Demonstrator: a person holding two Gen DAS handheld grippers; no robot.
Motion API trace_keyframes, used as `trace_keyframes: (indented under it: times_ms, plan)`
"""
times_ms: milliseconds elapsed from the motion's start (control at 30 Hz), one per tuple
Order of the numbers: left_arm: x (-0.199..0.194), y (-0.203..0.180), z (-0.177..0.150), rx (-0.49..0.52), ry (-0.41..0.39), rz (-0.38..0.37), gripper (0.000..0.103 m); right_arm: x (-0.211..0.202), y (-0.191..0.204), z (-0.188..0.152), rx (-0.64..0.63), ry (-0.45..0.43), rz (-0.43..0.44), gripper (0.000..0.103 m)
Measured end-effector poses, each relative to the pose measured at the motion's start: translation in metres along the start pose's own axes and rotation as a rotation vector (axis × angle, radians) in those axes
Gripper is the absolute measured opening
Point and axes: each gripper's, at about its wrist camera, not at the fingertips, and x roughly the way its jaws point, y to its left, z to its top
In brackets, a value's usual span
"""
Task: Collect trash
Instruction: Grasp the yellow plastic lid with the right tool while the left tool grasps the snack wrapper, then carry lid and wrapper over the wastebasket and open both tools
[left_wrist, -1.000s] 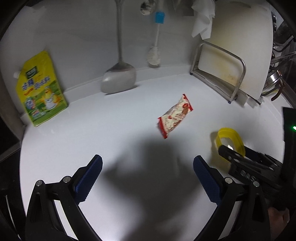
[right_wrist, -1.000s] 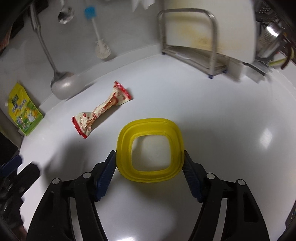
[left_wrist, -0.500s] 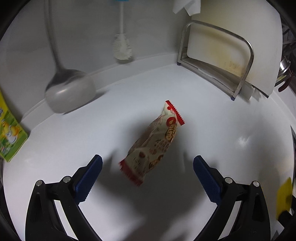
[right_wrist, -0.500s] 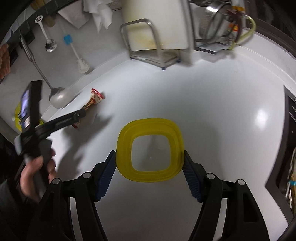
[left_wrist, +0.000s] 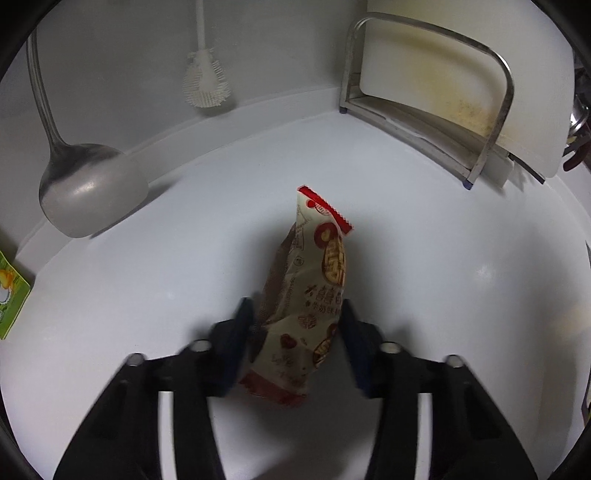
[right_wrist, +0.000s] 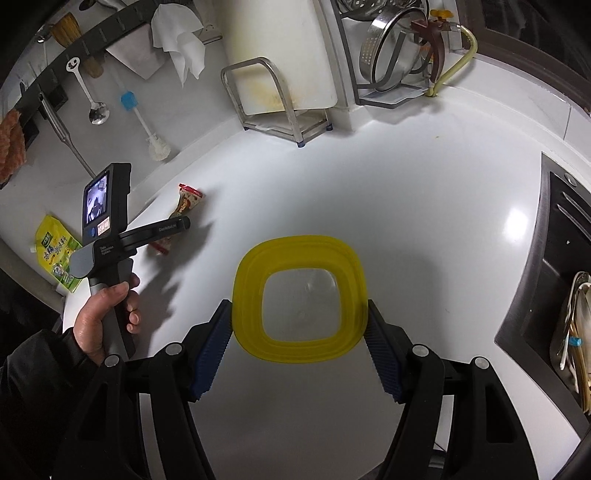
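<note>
While the left gripper (left_wrist: 297, 334) closes round the snack wrapper (left_wrist: 310, 295), right gripper (right_wrist: 299, 349) clamped on yellow lid (right_wrist: 300, 291) (right view only)

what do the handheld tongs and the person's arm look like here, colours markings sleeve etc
Both tongs have black plastic arms with silver bolt heads and ribbed dark blue pads: left tongs, right tongs. Seen from the right wrist camera, the left unit has a grey and black pistol handle, small white lettering along one arm, and a small lit screen on top. A black sleeve covers the arm.
</note>
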Motion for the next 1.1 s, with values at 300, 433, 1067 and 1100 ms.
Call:
trace_keyframes:
  times_ms: [300,433,1067,1100]
  plan:
    - [-0.035,-0.006,-0.013,0.003,-0.056,-0.04,0.025,-0.011,0.004,-0.007,-0.017,0.003,0.026,0.067]
    - [-0.068,-0.009,-0.027,0.005,-0.091,-0.032,0.025,-0.022,0.004,-0.008,-0.024,-0.005,0.038,0.067]
    - [-0.229,-0.035,-0.121,-0.106,-0.143,0.059,0.025,-0.092,-0.003,-0.025,-0.221,0.03,0.164,0.067]
    - [-0.233,-0.036,-0.126,-0.118,-0.14,0.065,0.025,-0.095,-0.005,-0.026,-0.23,0.035,0.165,0.067]
